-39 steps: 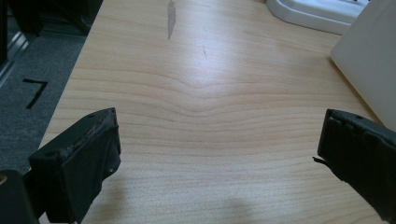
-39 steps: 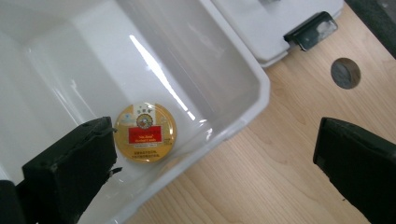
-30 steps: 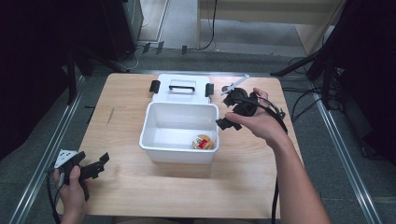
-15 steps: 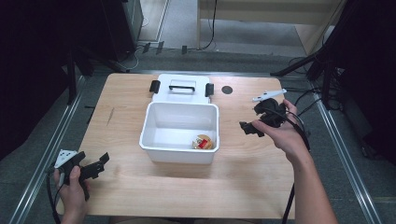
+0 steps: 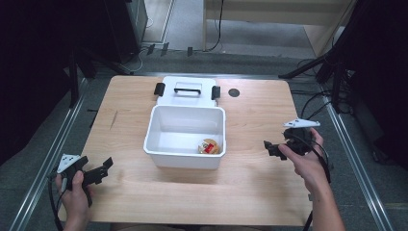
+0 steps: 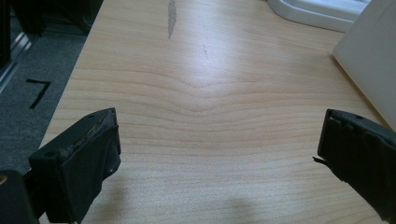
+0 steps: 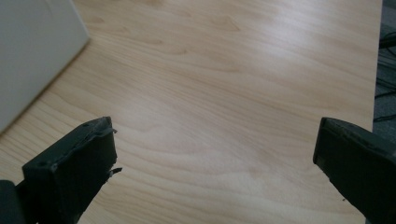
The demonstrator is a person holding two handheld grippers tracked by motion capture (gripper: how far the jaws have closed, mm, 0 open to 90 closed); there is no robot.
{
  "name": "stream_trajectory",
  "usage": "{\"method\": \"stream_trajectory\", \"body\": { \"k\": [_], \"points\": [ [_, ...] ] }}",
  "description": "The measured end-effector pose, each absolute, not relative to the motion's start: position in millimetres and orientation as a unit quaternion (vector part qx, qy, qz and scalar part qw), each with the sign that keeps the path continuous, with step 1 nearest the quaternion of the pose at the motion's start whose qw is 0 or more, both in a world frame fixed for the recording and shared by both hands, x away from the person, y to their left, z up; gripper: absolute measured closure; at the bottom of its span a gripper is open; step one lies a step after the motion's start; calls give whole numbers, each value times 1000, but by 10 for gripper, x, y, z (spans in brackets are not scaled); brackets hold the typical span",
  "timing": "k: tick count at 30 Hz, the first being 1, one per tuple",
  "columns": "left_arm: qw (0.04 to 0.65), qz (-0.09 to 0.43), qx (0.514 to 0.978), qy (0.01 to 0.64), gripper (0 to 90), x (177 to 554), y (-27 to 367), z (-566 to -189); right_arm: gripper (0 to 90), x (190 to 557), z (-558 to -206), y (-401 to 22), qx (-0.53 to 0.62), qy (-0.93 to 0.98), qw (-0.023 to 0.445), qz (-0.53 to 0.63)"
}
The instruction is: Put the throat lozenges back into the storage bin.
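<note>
From the high view, a white plastic bin [image 5: 185, 136] sits at the middle of the pale wooden desk [image 5: 250, 192], rectangular with rounded corners, its long axis running left to right. In its near right corner lies a small round packet [image 5: 209, 146], tan with a red label. Just behind the bin, at the far side, a flat white lid [image 5: 186, 90] with a handle and two black clips lies with its long axis also left to right. The left claw [image 5: 103, 166] is at the near left corner of the desk, well apart from the bin and pointing right toward it, its jaws spread. The right claw [image 5: 267, 147] is at the right side of the desk, pointing left toward the bin, near it but not touching; its jaw gap is hard to judge here.

In the left gripper view, the black jaws stand wide apart over bare wood grain, the bin's [image 6: 371, 70] smooth white wall at the right edge.

In the right gripper view, the jaws are wide apart and hold nothing, the bin's [image 7: 32, 51] wall at the left.
</note>
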State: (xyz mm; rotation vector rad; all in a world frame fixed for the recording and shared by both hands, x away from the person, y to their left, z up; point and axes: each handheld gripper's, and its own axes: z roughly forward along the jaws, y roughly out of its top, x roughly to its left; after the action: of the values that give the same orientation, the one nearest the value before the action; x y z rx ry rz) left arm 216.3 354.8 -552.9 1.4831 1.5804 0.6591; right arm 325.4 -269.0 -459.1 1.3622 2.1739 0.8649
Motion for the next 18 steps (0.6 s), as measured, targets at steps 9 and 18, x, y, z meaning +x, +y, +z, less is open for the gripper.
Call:
{"method": "stream_trajectory", "body": {
  "k": [9,18],
  "points": [
    [425,267,592,631,0,2162,3539,-5529,0,3012,-4956,-3018,521,752,226,335],
    [425,267,591,631,0,2159,3539,-5529,0,2799,-5174,-3202,534,729,230,361]
  ]
}}
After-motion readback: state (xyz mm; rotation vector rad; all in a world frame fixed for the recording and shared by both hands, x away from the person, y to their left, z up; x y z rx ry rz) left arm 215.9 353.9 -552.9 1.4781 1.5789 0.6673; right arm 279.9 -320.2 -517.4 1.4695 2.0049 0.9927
